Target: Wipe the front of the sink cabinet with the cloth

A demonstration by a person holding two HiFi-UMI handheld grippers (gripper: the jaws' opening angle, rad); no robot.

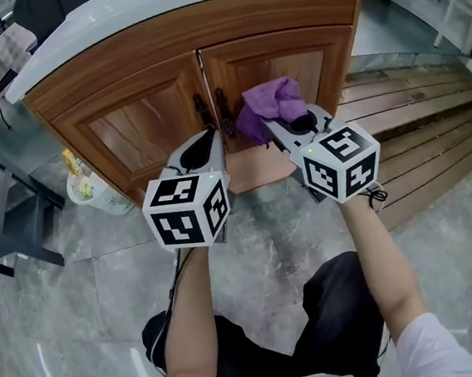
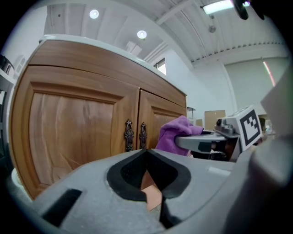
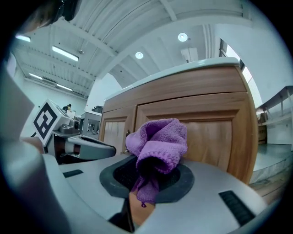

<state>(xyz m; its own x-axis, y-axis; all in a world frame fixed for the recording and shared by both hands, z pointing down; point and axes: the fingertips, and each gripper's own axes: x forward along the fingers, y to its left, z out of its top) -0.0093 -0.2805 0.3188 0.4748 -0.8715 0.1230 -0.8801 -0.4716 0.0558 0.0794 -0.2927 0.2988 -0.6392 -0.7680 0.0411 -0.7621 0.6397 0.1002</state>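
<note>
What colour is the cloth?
Purple; the cloth shows best in the right gripper view.

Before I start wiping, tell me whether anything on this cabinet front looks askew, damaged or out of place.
Nothing stands out. Both cabinet doors sit shut and level, handles side by side, no damage visible. The purple cloth is bunched in the right tongs; the left tongs are shut and empty.

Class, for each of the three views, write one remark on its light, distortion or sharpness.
Head view: even, soft light, sharp throughout, the cabinet front bowed by the wide lens. Left gripper view: strong fisheye, black corners, ceiling lamps blown out. Right gripper view: same fisheye; cloth crisp, its folds shadowed.
</note>
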